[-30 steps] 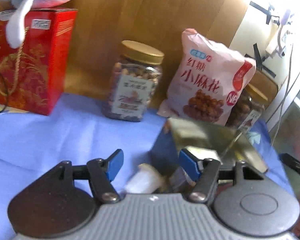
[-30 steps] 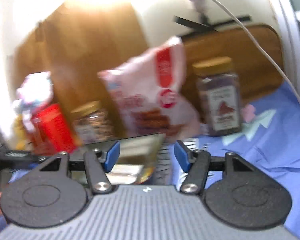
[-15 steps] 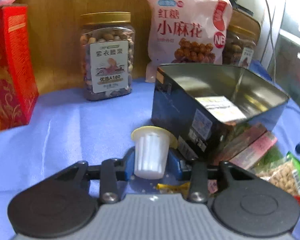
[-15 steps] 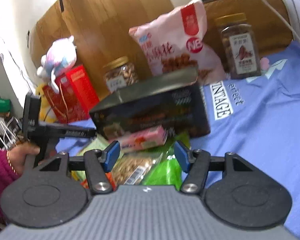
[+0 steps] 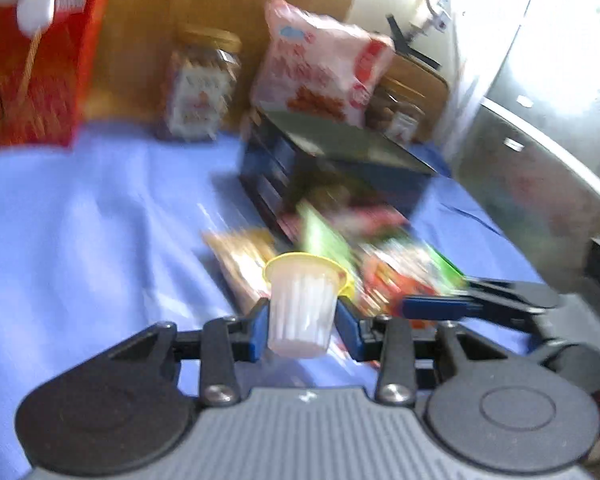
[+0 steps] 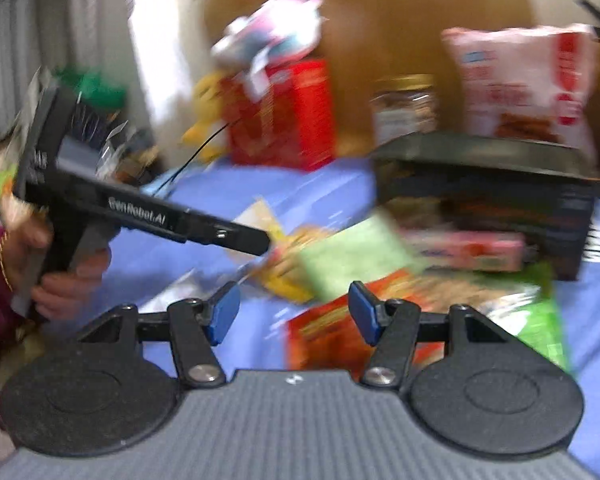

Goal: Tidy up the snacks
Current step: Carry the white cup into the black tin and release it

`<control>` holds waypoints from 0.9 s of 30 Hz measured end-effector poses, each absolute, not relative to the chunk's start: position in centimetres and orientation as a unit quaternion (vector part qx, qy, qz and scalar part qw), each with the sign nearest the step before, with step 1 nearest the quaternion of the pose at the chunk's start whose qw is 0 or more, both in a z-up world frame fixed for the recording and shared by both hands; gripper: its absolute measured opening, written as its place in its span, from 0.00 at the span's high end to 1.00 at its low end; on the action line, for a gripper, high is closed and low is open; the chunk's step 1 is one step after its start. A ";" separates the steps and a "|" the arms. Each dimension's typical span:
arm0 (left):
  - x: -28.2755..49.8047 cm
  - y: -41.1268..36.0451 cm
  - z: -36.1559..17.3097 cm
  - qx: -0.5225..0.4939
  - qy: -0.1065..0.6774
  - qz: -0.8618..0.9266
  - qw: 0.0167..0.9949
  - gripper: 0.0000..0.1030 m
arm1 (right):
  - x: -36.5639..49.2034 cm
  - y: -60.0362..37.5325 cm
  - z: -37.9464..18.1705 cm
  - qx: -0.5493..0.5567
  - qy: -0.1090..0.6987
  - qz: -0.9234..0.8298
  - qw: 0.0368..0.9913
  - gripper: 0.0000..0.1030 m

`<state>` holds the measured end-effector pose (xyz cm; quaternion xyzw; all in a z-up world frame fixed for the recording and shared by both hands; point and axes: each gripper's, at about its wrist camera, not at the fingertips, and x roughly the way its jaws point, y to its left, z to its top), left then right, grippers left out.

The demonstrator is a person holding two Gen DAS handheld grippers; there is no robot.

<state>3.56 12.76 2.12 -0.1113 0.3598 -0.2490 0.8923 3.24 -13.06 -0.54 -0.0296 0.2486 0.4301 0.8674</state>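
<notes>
The left gripper (image 5: 302, 322) is clamped on a small ribbed cup (image 5: 302, 306), held upright by its sides with the yellow rim above the pads, presumably so it can be carried to the tin. The right gripper (image 6: 293, 316) is held wide with nothing between its jaws, above a red packet (image 6: 328, 332), probably the next pick. Beyond it, loose packets (image 5: 380, 248) are piled on the blue-covered table (image 5: 80, 216) against the near wall of the dark tin (image 5: 332, 168). The tin's contents cannot be made out through the blur. Far behind, a jar (image 5: 200, 84) and a pink bag (image 5: 320, 68) are seen standing.
</notes>
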 end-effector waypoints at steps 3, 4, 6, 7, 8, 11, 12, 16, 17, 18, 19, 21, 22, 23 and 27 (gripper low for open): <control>2.2 11.7 0.9 -0.126 0.378 -0.277 0.874 0.65 | 2.2 -11.1 -1.7 -0.073 0.262 0.446 0.853 0.39; 2.1 11.3 0.6 -0.123 0.386 -0.279 0.871 0.64 | 2.1 -10.7 -2.0 -0.086 0.266 0.445 0.851 0.39; 1.8 10.9 0.3 -0.116 0.386 -0.273 0.873 0.60 | 1.6 -9.9 -2.6 -0.116 0.269 0.438 0.850 0.39; 1.7 11.1 0.4 -0.120 0.386 -0.273 0.873 0.51 | 1.2 -9.7 -2.7 -0.130 0.260 0.436 0.851 0.39; 1.6 11.2 0.6 -0.126 0.386 -0.270 0.873 0.40 | 0.9 -9.6 -2.8 -0.142 0.254 0.436 0.851 0.39; 1.5 11.3 1.1 -0.129 0.381 -0.260 0.878 0.36 | 0.6 -9.1 -3.2 -0.157 0.245 0.438 0.851 0.39; 1.5 11.2 1.2 -0.128 0.383 -0.261 0.877 0.40 | 0.7 -9.0 -3.3 -0.159 0.244 0.437 0.851 0.40; 1.8 10.5 1.6 -0.121 0.392 -0.250 0.877 0.57 | 1.1 -8.6 -3.7 -0.158 0.240 0.438 0.852 0.50; 2.2 10.4 2.0 -0.124 0.388 -0.253 0.877 0.57 | 1.1 -8.6 -3.7 -0.157 0.236 0.437 0.854 0.51; 2.5 10.3 2.5 -0.126 0.382 -0.257 0.878 0.57 | 1.3 -8.9 -3.6 -0.153 0.231 0.434 0.857 0.51; 3.0 10.0 3.2 -0.126 0.374 -0.262 0.881 0.58 | 1.3 -9.2 -3.5 -0.147 0.223 0.430 0.863 0.51; 4.8 9.1 5.0 -0.123 0.354 -0.274 0.886 0.58 | 2.0 -10.1 -2.2 -0.135 0.202 0.416 0.876 0.51; 5.8 8.5 5.9 -0.121 0.346 -0.278 0.888 0.58 | 2.6 -10.6 -1.3 -0.133 0.190 0.406 0.884 0.51; 7.3 7.7 6.9 -0.115 0.336 -0.284 0.890 0.58 | 3.3 -11.2 -0.6 -0.133 0.176 0.395 0.892 0.50; 13.3 4.1 9.3 -0.107 0.317 -0.299 0.894 0.58 | 7.2 -13.4 2.4 -0.128 0.137 0.340 0.922 0.50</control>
